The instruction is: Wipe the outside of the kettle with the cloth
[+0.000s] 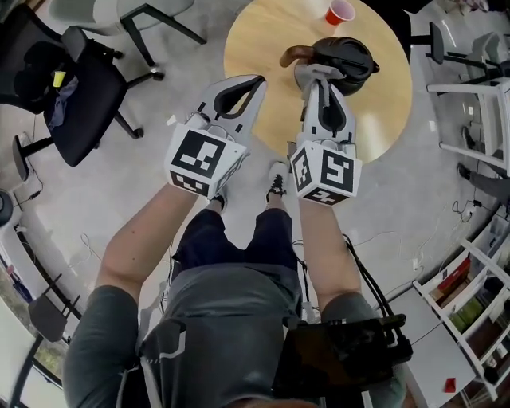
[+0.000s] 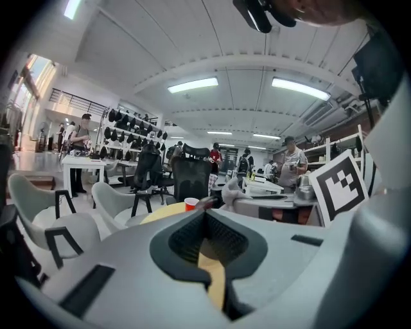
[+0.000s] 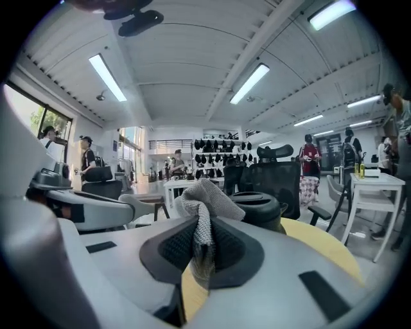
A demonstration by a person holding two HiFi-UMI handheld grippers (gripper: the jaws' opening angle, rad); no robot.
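Round wooden tabletop [image 1: 255, 40] on grey floor [image 1: 119, 183]; open office room, strip lights overhead, black chair [image 1: 80, 96] off to the left. Black kettle [image 1: 344, 57] stands on the tabletop, red cup [image 1: 339, 12] beyond it.

Right gripper [image 1: 322, 78]: fingers pinching grey cloth [image 3: 204, 200], just beside the kettle.

Left gripper [image 1: 256, 81]: fingers pressed together, nothing between them, above the tabletop's near edge.

Long ceiling light strips [image 2: 192, 84] give bright, even light in both gripper views, and daylight glares from a window [image 3: 37, 121] to their left. Fisheye distortion bends straight lines and blackens the corners. The left gripper [image 2: 205, 215] looks soft up close. Shadows beside the round table [image 1: 255, 48] are faint.
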